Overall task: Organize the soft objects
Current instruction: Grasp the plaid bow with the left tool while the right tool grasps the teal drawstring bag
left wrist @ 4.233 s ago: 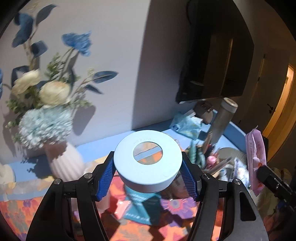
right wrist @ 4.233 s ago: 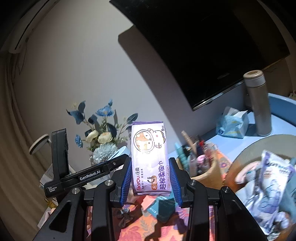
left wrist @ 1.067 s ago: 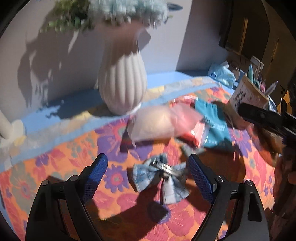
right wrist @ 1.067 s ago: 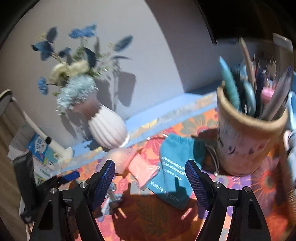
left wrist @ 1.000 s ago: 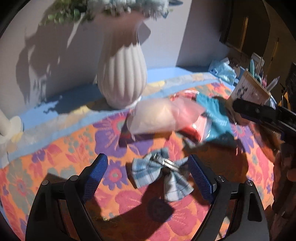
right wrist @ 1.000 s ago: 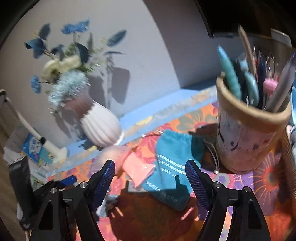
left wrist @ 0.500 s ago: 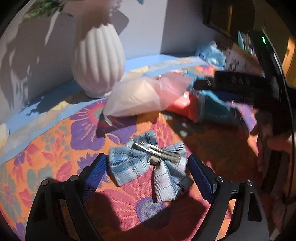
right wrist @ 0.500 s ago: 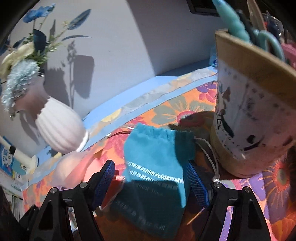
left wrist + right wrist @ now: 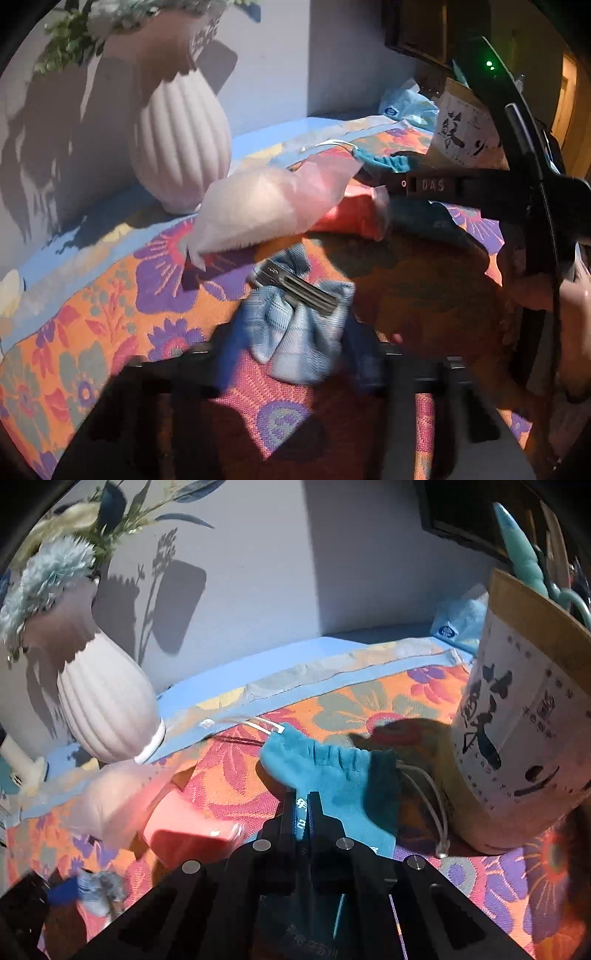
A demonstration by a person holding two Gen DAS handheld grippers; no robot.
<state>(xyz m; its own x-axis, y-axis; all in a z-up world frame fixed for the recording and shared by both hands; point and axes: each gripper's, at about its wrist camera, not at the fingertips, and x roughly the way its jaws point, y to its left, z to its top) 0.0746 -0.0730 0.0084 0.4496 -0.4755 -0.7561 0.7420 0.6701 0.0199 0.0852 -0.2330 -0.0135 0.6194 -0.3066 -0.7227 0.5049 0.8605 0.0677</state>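
Note:
My left gripper (image 9: pixel 291 354) is shut on a blue plaid bow hair clip (image 9: pixel 299 328), bunched between its blue pads on the floral cloth (image 9: pixel 110 302). My right gripper (image 9: pixel 304 808) is shut on a teal drawstring pouch (image 9: pixel 332 775) lying beside the paper pen holder (image 9: pixel 517 738). A pale pink soft bag (image 9: pixel 266 206) and a coral packet (image 9: pixel 351 218) lie between the two grippers; they also show in the right wrist view, the bag (image 9: pixel 114 797) and the packet (image 9: pixel 184 838). The bow (image 9: pixel 99 890) shows at the lower left there.
A white ribbed vase (image 9: pixel 181 147) with flowers stands at the back by the wall. A blue tissue pack (image 9: pixel 461 620) lies behind the pen holder (image 9: pixel 465 129). The right gripper's body (image 9: pixel 480 188) crosses the left wrist view at right.
Both grippers have dropped to the cloth and closed: the left on the bow clip, crumpling it, the right on the teal pouch.

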